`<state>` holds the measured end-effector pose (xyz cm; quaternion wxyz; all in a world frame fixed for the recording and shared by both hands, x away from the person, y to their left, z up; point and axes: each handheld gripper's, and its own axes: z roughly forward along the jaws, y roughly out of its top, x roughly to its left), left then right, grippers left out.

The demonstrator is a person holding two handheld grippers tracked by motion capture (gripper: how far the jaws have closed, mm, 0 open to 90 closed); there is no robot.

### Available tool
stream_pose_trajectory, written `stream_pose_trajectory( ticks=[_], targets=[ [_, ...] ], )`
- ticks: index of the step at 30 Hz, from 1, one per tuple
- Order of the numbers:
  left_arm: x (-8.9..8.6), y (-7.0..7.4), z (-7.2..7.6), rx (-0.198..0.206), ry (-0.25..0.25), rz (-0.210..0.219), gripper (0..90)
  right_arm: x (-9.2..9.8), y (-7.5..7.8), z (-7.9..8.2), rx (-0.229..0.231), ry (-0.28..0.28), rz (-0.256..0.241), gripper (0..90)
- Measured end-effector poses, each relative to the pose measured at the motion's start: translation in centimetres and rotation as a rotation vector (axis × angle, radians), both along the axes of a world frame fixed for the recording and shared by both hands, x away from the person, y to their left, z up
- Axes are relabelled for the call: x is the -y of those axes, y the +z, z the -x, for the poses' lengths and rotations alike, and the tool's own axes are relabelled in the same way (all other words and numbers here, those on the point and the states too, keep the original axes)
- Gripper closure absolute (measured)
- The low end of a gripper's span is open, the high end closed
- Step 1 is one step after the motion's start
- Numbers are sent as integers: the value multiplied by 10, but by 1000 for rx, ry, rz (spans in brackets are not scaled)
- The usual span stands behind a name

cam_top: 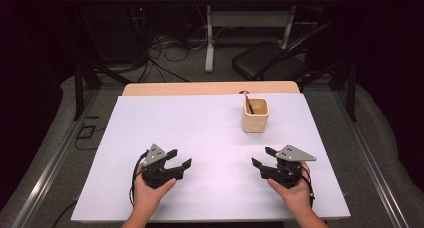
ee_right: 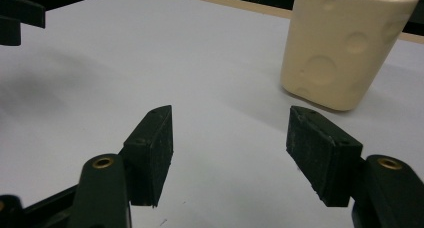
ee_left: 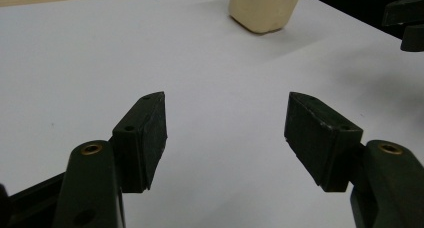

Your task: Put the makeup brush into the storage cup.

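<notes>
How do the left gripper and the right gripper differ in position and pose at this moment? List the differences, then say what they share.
The left gripper sits at the table's near left, farther from the cream cup; the right gripper sits near right, closer to that cup. The left gripper points forward and rightward, while the right gripper points forward and leftward, so they angle toward each other. Both are hand-held, have open jaws, hold nothing and hover over the white sheet.

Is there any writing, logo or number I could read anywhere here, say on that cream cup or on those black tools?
None can be read. The cream cup bears only round dimples, no lettering. The left tool, the right tool and the white table cover carry no visible marks.
</notes>
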<state>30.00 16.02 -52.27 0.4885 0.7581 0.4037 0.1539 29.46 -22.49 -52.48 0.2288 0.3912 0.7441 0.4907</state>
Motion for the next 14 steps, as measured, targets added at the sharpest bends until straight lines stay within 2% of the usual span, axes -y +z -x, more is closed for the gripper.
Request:
stream_pose_trajectory(
  ticks=[14],
  targets=[
    [0,-1,0,-6,2,-2,338,3,-3,-1,-13,-16,-19,354]
  ],
)
